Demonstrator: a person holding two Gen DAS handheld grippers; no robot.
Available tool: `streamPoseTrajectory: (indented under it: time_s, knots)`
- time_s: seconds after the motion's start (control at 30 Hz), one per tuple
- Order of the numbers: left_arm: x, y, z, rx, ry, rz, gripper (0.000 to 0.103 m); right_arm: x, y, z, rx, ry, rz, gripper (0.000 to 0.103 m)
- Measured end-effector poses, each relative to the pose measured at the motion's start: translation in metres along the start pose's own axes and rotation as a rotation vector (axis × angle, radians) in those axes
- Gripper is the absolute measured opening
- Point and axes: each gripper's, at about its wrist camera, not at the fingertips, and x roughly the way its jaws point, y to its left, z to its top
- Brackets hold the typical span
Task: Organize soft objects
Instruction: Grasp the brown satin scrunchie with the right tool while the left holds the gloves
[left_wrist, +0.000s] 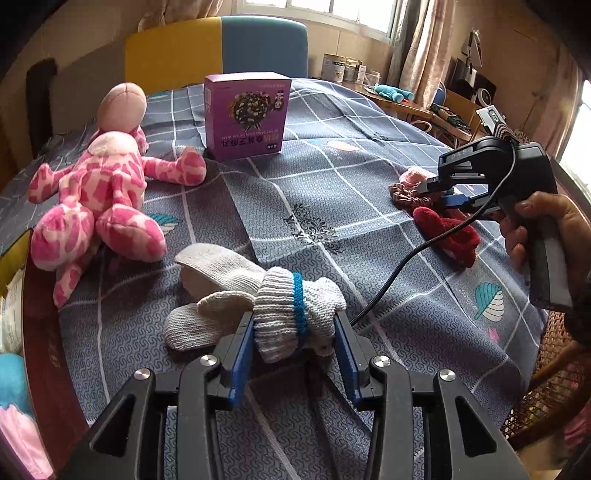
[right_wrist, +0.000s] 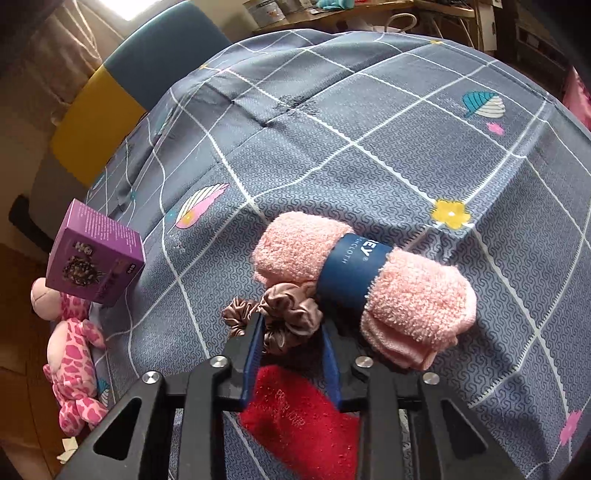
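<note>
My left gripper (left_wrist: 293, 328) is shut on the cuff of a white knitted glove (left_wrist: 284, 306) with a blue band. The glove rests on the checked tablecloth (left_wrist: 332, 177), with a second white glove (left_wrist: 218, 273) lying just left of it. Across the table a hand holds my right gripper (left_wrist: 439, 194). The right wrist view shows that gripper (right_wrist: 291, 336) shut on a brown satin scrunchie (right_wrist: 291, 317); one loop of it bulges out past the left finger. Beside the scrunchie lies a rolled pink washcloth (right_wrist: 369, 280) with a navy paper band. A red cloth (right_wrist: 295, 417) lies under the fingers.
A pink spotted plush toy (left_wrist: 96, 192) sprawls at the table's left, beside an upright purple box (left_wrist: 247, 114). A yellow and blue chair (left_wrist: 221, 51) stands behind the table and a wicker seat (left_wrist: 554, 387) at the right edge. The right gripper's black cable (left_wrist: 399, 266) trails across the cloth.
</note>
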Motion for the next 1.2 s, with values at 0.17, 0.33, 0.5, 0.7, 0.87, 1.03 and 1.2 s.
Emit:
streamPoseTrajectory:
  time_s: [0.17, 0.33, 0.5, 0.7, 0.87, 1.03, 1.2]
  knots:
    - [0.007, 0.004, -0.006, -0.042, 0.017, -0.012, 0.044, -0.009, 0.022, -0.002, -0.113, -0.045, 0.119, 0.009]
    - [0.001, 0.007, -0.007, -0.065, 0.013, -0.025, 0.040, 0.010, 0.046, -0.015, -0.154, 0.115, 0.353, 0.009]
    - [-0.008, 0.012, -0.010, -0.092, 0.012, -0.039, 0.040, 0.029, 0.062, -0.032, -0.225, 0.201, 0.293, 0.012]
    - [-0.011, 0.019, -0.014, -0.124, 0.010, -0.040, 0.040, 0.037, 0.068, -0.034, -0.213, 0.209, 0.300, 0.034]
    - [-0.015, 0.020, -0.016, -0.136, 0.009, -0.039, 0.040, 0.037, 0.070, -0.032, -0.211, 0.162, 0.292, 0.034]
    - [-0.028, 0.017, -0.017, -0.125, -0.013, -0.022, 0.040, 0.041, 0.082, -0.038, -0.296, 0.114, 0.232, 0.023]
    - [-0.048, 0.015, -0.014, -0.111, -0.054, -0.002, 0.040, 0.041, 0.098, -0.050, -0.435, 0.089, 0.166, 0.010]
